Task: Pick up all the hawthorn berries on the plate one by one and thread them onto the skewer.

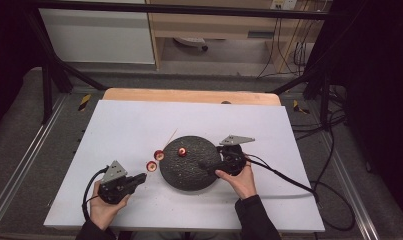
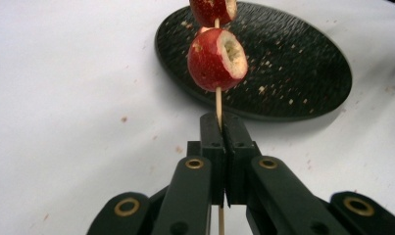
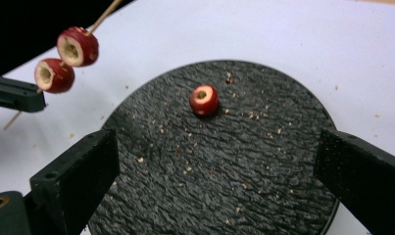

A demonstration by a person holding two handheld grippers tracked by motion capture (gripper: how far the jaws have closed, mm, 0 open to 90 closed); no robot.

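Three cored red fruits, one skewer, one plate, two grippers.

Left gripper (image 2: pixel 223 128) has its jaws pinched tight on the thin wooden skewer (image 2: pixel 218 105); two fruits are threaded on the stick — the nearer fruit (image 2: pixel 217 58) just beyond the jaw tips, the farther fruit (image 2: pixel 212 10) touching it above. The skewer is held just left of the round black plate (image 1: pixel 189 172). Third fruit (image 3: pixel 204 100) lies loose on the plate, hollow side up, among pale crumbs. Right gripper (image 3: pixel 219 169) hovers low over the plate's near half, jaws spread wide with nothing between them. Surface — a white sheet (image 1: pixel 129 130) on a wooden table (image 1: pixel 189 95). Room: dark metal frame (image 1: pixel 49 75) around the table, cables (image 1: pixel 329 155) trailing at right, grey floor, a wooden desk beyond.
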